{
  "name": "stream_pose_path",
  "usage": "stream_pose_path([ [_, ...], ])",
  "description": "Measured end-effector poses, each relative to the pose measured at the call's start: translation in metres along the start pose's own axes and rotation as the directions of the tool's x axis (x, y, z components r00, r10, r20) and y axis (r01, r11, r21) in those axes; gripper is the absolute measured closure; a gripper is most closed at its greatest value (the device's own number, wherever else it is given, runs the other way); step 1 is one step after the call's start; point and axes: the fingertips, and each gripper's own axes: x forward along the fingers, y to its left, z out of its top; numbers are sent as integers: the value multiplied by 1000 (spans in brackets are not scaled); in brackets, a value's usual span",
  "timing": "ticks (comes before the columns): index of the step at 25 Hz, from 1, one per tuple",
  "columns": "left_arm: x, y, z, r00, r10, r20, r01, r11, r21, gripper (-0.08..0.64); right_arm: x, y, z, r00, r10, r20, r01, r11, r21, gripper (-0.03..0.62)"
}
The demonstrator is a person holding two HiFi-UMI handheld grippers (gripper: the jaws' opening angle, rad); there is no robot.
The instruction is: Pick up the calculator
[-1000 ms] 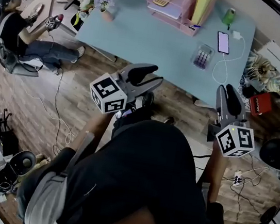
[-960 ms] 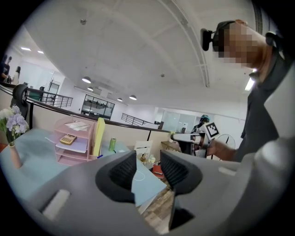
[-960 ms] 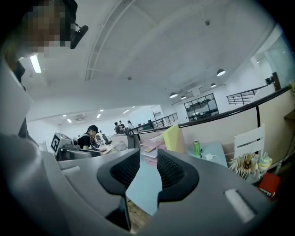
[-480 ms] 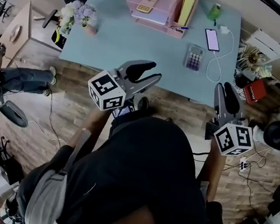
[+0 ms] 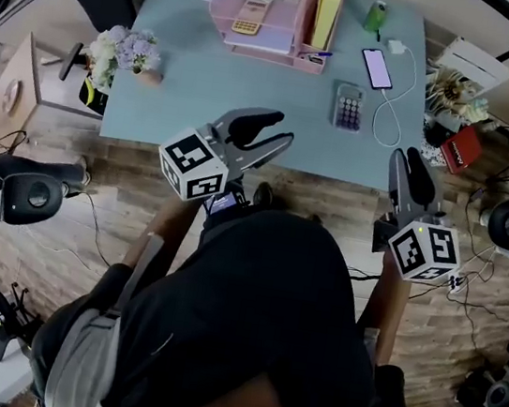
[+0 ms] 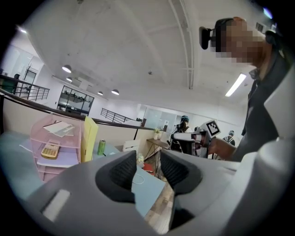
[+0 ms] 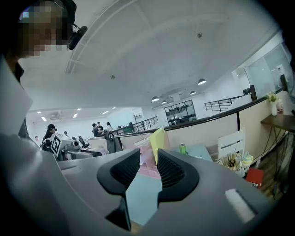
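The pick-up is not yet begun: the small grey calculator with purple keys (image 5: 348,107) lies untouched on the pale blue surface (image 5: 215,88), well apart from the left gripper (image 5: 280,129) and right gripper (image 5: 411,164), both with jaws spread and empty.

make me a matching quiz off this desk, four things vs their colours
Things:
1 can
2 folder
3 tray
4 table

Colours:
a pink
b green
c pale blue
d yellow

Pairs: 1-b, 2-d, 3-a, 4-c
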Motion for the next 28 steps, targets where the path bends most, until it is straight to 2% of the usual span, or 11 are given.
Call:
stream_pose_path([
  [7, -5, 14, 3, 999, -41, -5, 41, 999, 4, 380, 9, 10, 1, 999, -38, 9, 38, 999, -2, 494],
  [20, -39, 47, 0, 997, -74, 15, 74, 997, -13, 380, 32, 46, 2, 996, -84, 6, 84, 996, -35, 494],
  [28, -49, 58, -2, 998, -41, 41, 42, 999, -32, 380, 43, 51, 5, 998, -63, -24, 61, 996, -63, 494],
])
